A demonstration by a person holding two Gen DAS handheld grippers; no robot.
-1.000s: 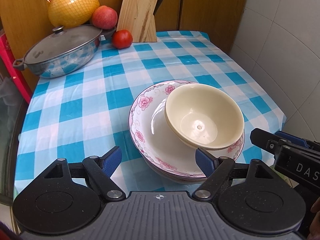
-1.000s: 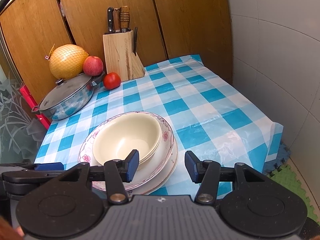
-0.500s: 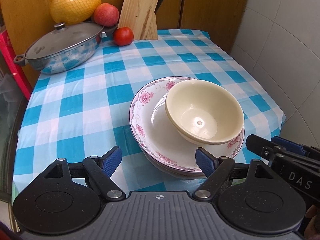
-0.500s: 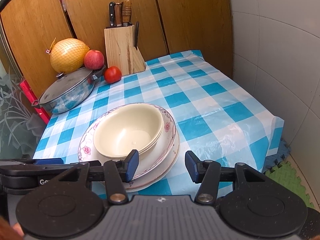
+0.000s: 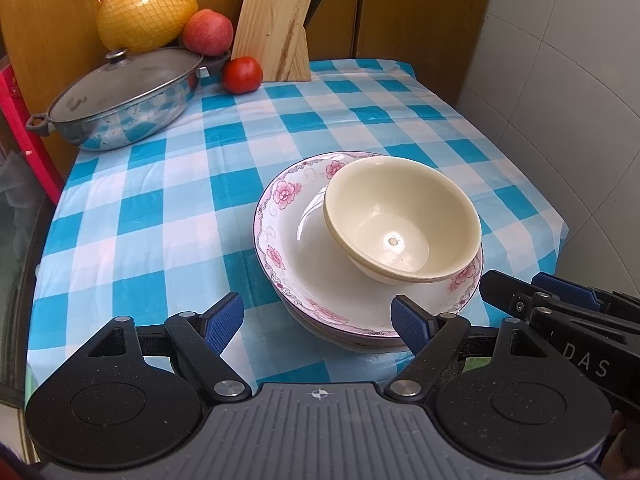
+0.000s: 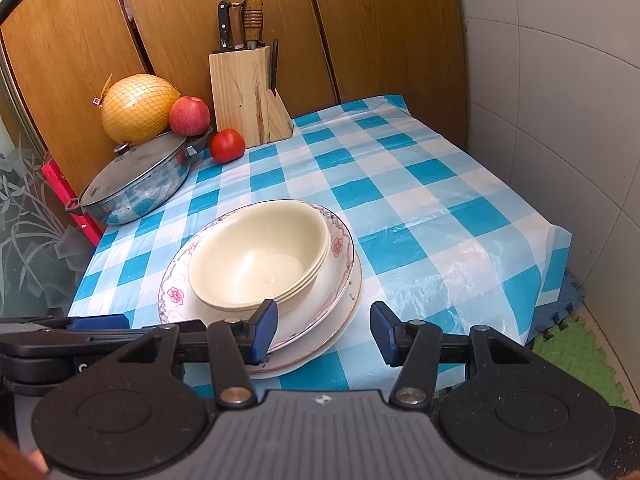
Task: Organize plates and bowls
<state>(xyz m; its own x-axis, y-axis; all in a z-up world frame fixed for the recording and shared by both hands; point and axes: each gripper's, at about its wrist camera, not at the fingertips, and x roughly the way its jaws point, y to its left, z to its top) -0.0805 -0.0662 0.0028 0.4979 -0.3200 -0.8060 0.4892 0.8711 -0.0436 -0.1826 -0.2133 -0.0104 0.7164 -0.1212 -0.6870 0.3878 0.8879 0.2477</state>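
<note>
A stack of cream bowls sits inside a floral-rimmed plate, which rests on a plain plate near the table's front edge. My left gripper is open and empty, just in front of the stack. My right gripper is open and empty, at the stack's front right; it also shows in the left wrist view. The left gripper shows at the left edge of the right wrist view.
A lidded pot, a netted pomelo, an apple, a tomato and a knife block stand at the back left. A tiled wall is on the right. The blue checked cloth covers the table.
Both grippers have drawn back and lifted slightly from the stack; the view shows more of the far table. The dishes have not moved.
</note>
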